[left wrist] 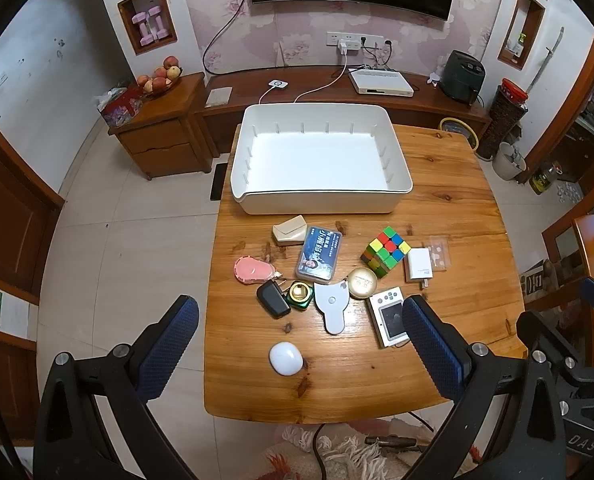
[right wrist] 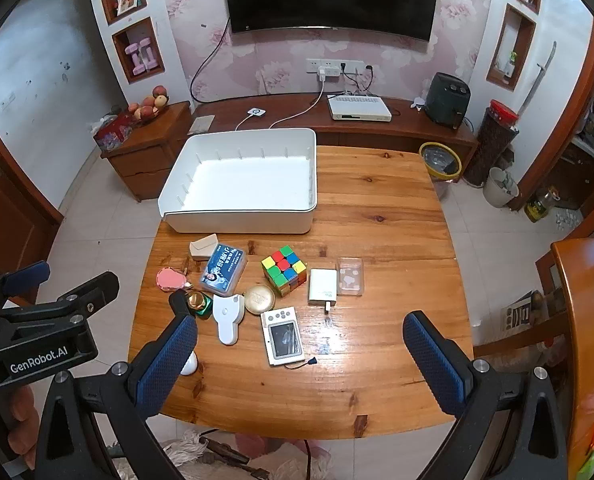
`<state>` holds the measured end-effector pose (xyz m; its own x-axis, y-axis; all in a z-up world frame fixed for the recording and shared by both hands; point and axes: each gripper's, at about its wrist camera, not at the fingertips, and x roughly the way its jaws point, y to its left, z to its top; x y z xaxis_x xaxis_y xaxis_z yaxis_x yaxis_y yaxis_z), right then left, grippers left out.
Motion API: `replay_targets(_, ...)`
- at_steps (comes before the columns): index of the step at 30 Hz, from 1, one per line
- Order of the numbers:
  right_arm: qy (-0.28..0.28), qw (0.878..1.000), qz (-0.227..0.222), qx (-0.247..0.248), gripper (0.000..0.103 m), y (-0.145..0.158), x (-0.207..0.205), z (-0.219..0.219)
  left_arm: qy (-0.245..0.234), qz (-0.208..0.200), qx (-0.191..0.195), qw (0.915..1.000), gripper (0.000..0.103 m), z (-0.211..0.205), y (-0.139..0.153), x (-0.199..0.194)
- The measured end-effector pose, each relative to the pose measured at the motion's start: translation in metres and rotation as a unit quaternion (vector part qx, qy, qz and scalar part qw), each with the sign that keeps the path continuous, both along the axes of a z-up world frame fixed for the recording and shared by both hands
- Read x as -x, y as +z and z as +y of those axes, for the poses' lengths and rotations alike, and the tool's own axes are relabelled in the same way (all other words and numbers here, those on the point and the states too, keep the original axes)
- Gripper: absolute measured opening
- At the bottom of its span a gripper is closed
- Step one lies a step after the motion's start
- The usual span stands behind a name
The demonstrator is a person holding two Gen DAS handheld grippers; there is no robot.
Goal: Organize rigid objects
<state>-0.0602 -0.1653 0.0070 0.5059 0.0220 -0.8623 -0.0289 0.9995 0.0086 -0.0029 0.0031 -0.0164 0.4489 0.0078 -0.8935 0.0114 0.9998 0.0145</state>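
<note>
The left gripper (left wrist: 299, 332) hangs above the near edge of the wooden table (left wrist: 437, 208) with its jaws spread wide and nothing between them; the right gripper (right wrist: 300, 352) is likewise wide apart and empty, over the near middle of the table. Below the left gripper's span lie a white oval case (left wrist: 285, 357), a black car key (left wrist: 272, 299), a green-and-gold jar (left wrist: 301, 295), a white tape measure (left wrist: 331, 307) and a small white handheld screen device (left wrist: 389, 316). Farther out sit a gold round tin (left wrist: 363, 283), a Rubik's cube (left wrist: 386, 252), a white charger (left wrist: 419, 265), a blue card box (left wrist: 319, 254) and a pink pouch (left wrist: 253, 269). Beyond them, at the table's far left, stands the empty white bin (left wrist: 321, 200).
</note>
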Motion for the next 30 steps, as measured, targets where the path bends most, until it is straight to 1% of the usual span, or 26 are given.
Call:
replay_targets(17, 0.008, 1.0, -0.004, 0.002, 0.103, 0.0, -0.002, 0.0, 0.01, 0.0, 0.001, 0.9999, 0.101, 0.003, 0.006, -0.004)
replay_targets(24, 0.015, 1.0, -0.003, -0.001, 0.103, -0.004, -0.009, -0.007, 0.039, 0.004, 0.014, 0.9991, 0.101, 0.013, 0.002, -0.011)
replay_targets(30, 0.033, 0.999, -0.012, -0.008, 0.103, -0.014, -0.021, -0.018, 0.073, -0.009, -0.01, 0.9972, 0.101, 0.029, -0.008, -0.018)
